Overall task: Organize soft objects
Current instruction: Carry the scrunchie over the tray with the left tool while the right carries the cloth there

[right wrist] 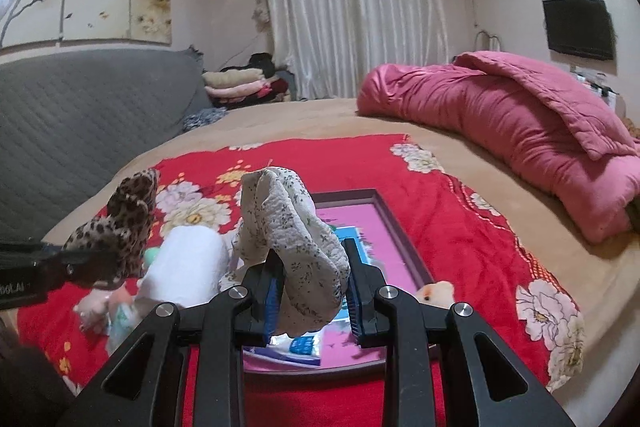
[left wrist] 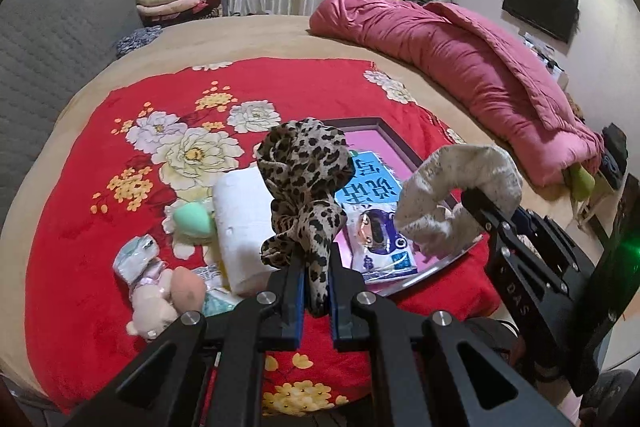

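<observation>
In the left wrist view my left gripper [left wrist: 316,267] is shut on a leopard-print fabric scrunchie [left wrist: 304,179], held up above a red floral blanket [left wrist: 100,227]. To its right my right gripper [left wrist: 476,203] is shut on a cream floral scrunchie [left wrist: 452,183]. The right wrist view shows that cream scrunchie [right wrist: 292,239] pinched between my right gripper's [right wrist: 312,267] blue pads, over a pink tray [right wrist: 404,239]. At the left of that view, my left gripper [right wrist: 92,259] carries the leopard scrunchie [right wrist: 124,223]. Both scrunchies hang clear of the blanket.
The dark-framed tray [left wrist: 360,125] holds blue-printed packets [left wrist: 372,187]. Left of it lie a white roll [left wrist: 244,223], a green sponge egg [left wrist: 194,221], a peach sponge [left wrist: 188,287] and a small plush toy [left wrist: 152,303]. A pink quilt [left wrist: 460,55] lies behind, a grey headboard [right wrist: 80,107] at left.
</observation>
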